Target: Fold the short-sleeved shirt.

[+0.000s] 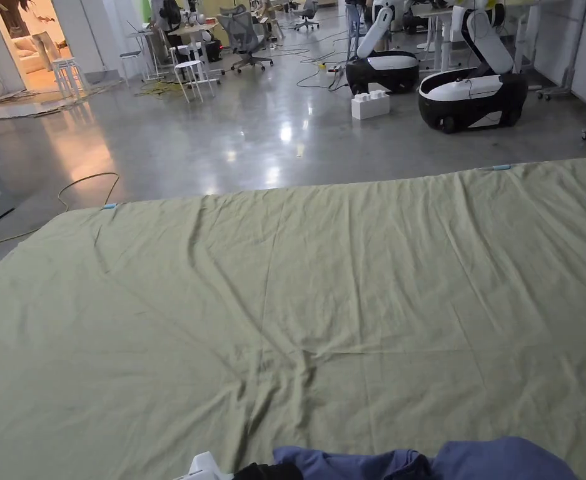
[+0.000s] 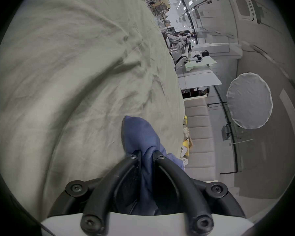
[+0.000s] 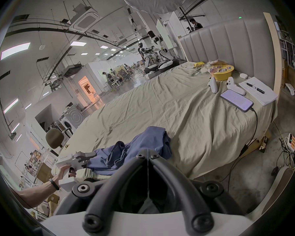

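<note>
The crumpled blue cotton short-sleeved shirt (image 3: 143, 147) lies at the bed's (image 3: 169, 106) near edge, clamped in the left gripper (image 2: 146, 154); the right gripper (image 3: 148, 156), jaws together, holds nothing. A yellow bowl (image 3: 222, 75) holds snack packets.

In the head view, the blue shirt (image 1: 460, 464) is cut off at the bottom edge, perhaps bunched.

Glossy grey floor (image 1: 254, 137), green-sheeted bed (image 1: 323, 300)

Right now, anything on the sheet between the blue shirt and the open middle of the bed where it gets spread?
Nothing visible. The shirt sits bunched at the near edge; the green sheet ahead is bare.
</note>
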`<state>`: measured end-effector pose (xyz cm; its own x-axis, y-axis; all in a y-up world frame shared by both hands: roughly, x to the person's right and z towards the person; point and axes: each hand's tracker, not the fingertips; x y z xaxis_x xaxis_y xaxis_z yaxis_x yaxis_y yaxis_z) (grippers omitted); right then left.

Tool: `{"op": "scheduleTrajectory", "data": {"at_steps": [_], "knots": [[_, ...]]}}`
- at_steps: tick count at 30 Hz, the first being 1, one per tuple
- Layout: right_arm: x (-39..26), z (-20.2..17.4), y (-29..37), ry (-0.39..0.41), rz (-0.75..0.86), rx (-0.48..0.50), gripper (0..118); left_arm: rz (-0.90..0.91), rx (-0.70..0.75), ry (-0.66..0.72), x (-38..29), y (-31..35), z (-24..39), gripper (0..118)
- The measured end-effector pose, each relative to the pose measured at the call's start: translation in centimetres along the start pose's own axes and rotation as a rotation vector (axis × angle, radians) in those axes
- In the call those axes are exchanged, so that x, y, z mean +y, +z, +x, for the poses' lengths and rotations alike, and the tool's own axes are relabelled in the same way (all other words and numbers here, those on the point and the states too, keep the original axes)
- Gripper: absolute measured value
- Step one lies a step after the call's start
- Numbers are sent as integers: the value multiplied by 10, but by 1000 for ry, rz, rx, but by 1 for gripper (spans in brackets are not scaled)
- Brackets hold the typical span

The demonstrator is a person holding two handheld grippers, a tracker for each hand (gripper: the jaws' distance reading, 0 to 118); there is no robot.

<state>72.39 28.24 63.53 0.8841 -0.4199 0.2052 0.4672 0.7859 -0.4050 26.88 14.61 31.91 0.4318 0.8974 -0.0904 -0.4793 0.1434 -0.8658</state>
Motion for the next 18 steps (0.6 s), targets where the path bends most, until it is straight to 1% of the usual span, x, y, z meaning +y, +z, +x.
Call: {"op": "scheduleTrajectory", "data": {"at_steps": [4,6,7,8,9,10,11,12,13,16,18], "knots": [[1,-8,0,40,2,11,0,-3,57,-32,-1,-1,9,13],[1,-10,-1,68,-3,16,0,-5,89,-48,1,0,13,16],[1,-11,-2,77,-5,15,0,-21,97,-62,12,-3,8,24],[1,-11,-2,85,-10,14,0,-36,123,-97,14,-3,9,47],[1,-11,-3,89,-13,14,0,-28,176,-129,15,-3,12,59],[0,-12,-3,90,-15,10,0,-28,196,-157,16,-1,13,61],[0,-12,-3,89,-13,8,0,-20,116,-162,16,4,20,68],[0,-11,-3,82,-13,9,0,-29,137,-166,17,4,24,71],[-1,-10,-4,72,-15,10,0,-46,159,-196,19,3,27,71],[-1,-10,-4,66,-19,2,0,-66,173,-249,20,-6,24,73],[0,-9,-5,68,-26,-1,0,-100,120,-225,17,-18,21,73]]}}
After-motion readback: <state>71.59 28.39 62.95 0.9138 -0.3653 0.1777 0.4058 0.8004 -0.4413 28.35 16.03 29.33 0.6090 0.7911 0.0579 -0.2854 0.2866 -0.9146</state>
